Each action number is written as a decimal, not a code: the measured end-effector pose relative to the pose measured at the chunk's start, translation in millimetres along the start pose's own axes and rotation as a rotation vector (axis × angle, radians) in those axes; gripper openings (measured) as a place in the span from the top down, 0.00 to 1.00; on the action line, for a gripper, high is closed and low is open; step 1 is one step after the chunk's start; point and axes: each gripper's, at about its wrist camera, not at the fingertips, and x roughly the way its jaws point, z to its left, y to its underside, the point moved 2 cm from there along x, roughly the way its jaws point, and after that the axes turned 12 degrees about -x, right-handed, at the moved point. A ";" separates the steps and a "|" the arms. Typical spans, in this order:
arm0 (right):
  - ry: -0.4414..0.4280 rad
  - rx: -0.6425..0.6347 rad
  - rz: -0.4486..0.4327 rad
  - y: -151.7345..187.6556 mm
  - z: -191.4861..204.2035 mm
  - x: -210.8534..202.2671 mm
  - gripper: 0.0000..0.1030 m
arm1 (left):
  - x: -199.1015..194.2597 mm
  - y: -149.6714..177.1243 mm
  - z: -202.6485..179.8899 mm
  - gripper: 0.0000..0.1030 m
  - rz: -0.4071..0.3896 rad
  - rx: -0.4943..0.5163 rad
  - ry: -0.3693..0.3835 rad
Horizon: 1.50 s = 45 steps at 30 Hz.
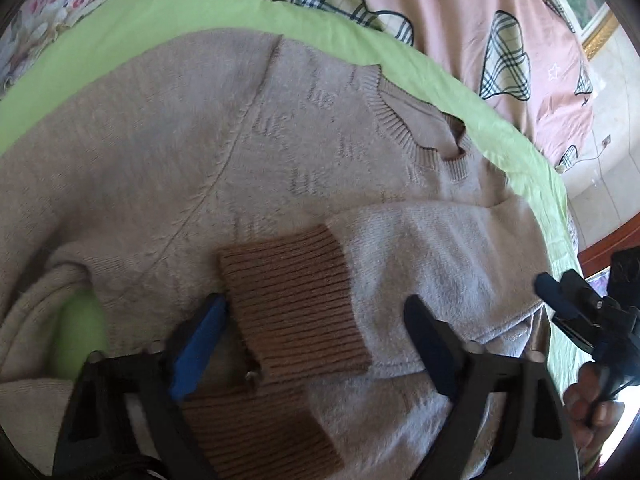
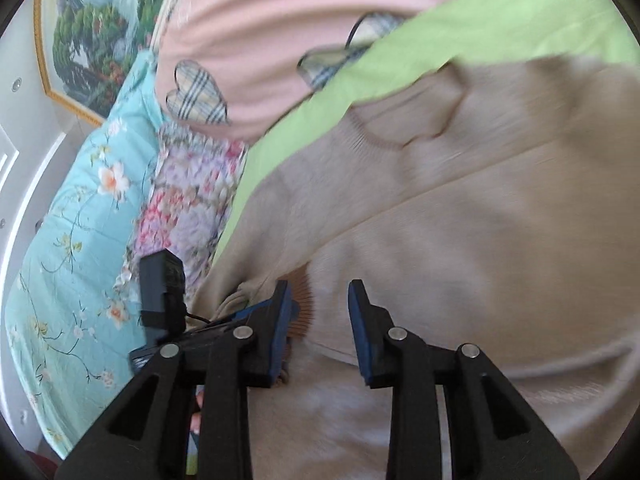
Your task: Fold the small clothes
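Nearest the left wrist camera, the left gripper (image 1: 316, 320) stands wide, its blue-padded fingers either side of a brown ribbed cuff (image 1: 296, 300) without pressing on it. That cuff ends a sleeve folded across the front of the beige knit sweater (image 1: 180, 152), and a second ribbed cuff (image 1: 260, 428) lies just nearer than the first, under the gripper's frame. In its own view the right gripper (image 2: 320, 316) is partly open with nothing between the pads, hovering over the sweater's folded sleeve. The sweater lies spread on a green sheet (image 1: 120, 20), its ribbed neckline (image 1: 404, 128) beyond the cuffs. Past the sheet is a pink quilt with plaid hearts (image 1: 460, 8).

The knit looks soft, light and limp, likely to sag and stretch where pinched. The firmer ribbing of cuffs, hem or neckline seems the better hold, with both grippers lifting an edge together so the fold lands flat.
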 end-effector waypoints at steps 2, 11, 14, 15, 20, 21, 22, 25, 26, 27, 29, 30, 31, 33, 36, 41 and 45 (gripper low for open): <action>0.032 0.017 -0.030 1.2 -9.5 -17.7 0.69 | 0.4 1.8 -6.1 0.46 -0.003 0.015 0.003; 0.107 0.099 -0.095 12.7 -37.4 -56.7 0.69 | -51.0 4.8 -21.4 0.92 -0.147 0.076 0.036; 0.191 0.113 -0.111 15.1 -57.2 -75.6 0.69 | -54.9 0.2 -1.7 0.92 -0.182 0.074 -0.033; 0.214 0.123 -0.113 15.1 -65.0 -80.6 0.69 | -53.1 0.4 4.6 0.92 -0.166 0.068 -0.046; 0.361 0.111 -0.111 0.5 -93.1 -103.4 0.69 | -68.9 2.0 32.6 0.92 -0.194 -0.030 0.016; 0.390 0.095 -0.098 -4.9 -97.5 -102.7 0.67 | -68.7 2.8 34.7 0.92 -0.187 -0.032 0.021; 0.420 0.086 -0.078 -11.7 -101.9 -99.9 0.63 | -64.2 3.3 33.6 0.92 -0.175 -0.029 0.009; 0.437 0.049 -0.036 -32.7 -109.9 -82.9 0.61 | -57.9 3.9 32.6 0.92 -0.165 -0.020 -0.028; 0.448 0.030 -0.014 -39.3 -112.4 -75.5 0.60 | -58.5 1.7 35.2 0.92 -0.173 -0.043 -0.025; 0.456 0.017 0.005 -44.0 -114.7 -69.0 0.58 | -60.4 0.1 37.8 0.92 -0.177 -0.065 -0.013; 0.472 0.010 0.030 -54.5 -122.4 -55.7 0.53 | -62.9 -2.6 44.0 0.92 -0.179 -0.107 0.024; 0.483 0.011 0.040 -58.2 -126.5 -50.5 0.49 | -63.6 -2.7 45.0 0.92 -0.175 -0.112 0.029; 0.489 0.012 0.055 -61.4 -130.9 -43.3 0.45 | -62.1 -1.7 42.8 0.92 -0.169 -0.103 0.022; 0.464 0.016 0.100 -63.4 -136.6 -26.5 0.43 | -61.3 1.5 35.8 0.92 -0.167 -0.069 -0.001; 0.470 -0.046 0.184 -62.2 -138.5 -12.7 0.88 | -64.3 3.2 24.8 0.92 -0.167 -0.041 0.014; 0.554 -0.098 0.106 -74.6 -137.1 -50.1 0.89 | -53.1 3.2 -0.8 0.92 -0.157 0.038 0.024; 0.573 -0.079 0.163 -69.3 -151.4 -34.1 0.89 | -20.8 -0.9 11.4 0.92 -0.093 0.017 -0.028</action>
